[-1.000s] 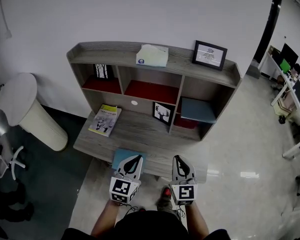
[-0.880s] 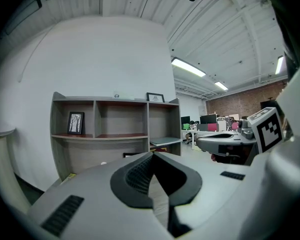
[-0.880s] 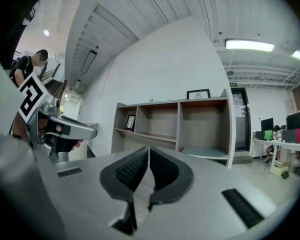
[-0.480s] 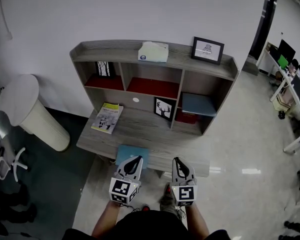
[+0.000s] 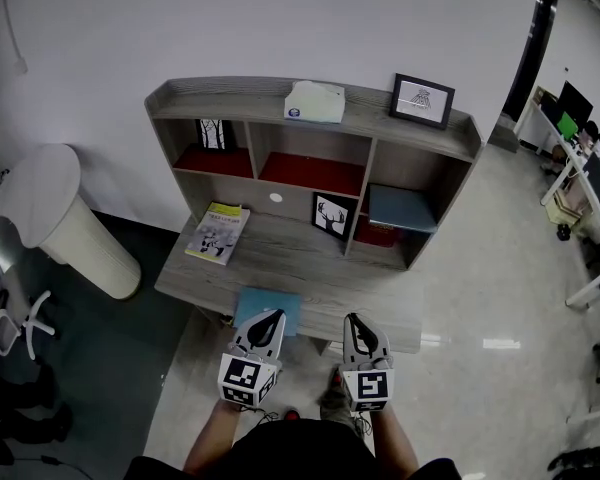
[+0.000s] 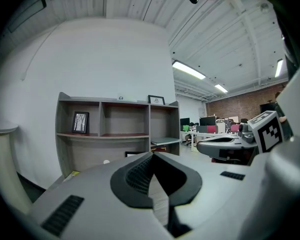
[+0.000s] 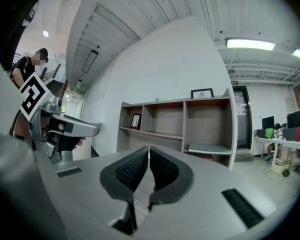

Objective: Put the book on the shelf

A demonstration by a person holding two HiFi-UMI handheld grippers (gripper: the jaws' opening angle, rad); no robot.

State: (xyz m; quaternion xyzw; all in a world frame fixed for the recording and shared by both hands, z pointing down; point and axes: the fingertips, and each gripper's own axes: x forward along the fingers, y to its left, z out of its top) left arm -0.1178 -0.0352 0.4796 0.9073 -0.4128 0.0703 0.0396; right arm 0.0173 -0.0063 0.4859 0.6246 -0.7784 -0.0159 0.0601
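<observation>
A light blue book [image 5: 268, 306] lies flat at the front edge of the wooden desk [image 5: 310, 268]. Behind it rises the shelf unit [image 5: 310, 123] with open cubbies. My left gripper [image 5: 274, 316] hovers at the desk's front edge, its tip over the blue book's near edge, shut and holding nothing. My right gripper [image 5: 353, 318] floats beside it to the right, also shut and empty. In the left gripper view the left gripper [image 6: 152, 155] points level at the shelf [image 6: 115, 129]. In the right gripper view the right gripper [image 7: 149, 149] does the same.
A yellow-green book [image 5: 218, 233] lies on the desk's left. A grey-blue book [image 5: 401, 208] fills the right cubby. Picture frames [image 5: 422, 100] and a tissue box [image 5: 315, 101] stand on top. A white cylinder [image 5: 60, 218] stands left of the desk.
The desk and shelf have slid slightly to the right in the head view. Both grippers stay side by side with jaws shut.
</observation>
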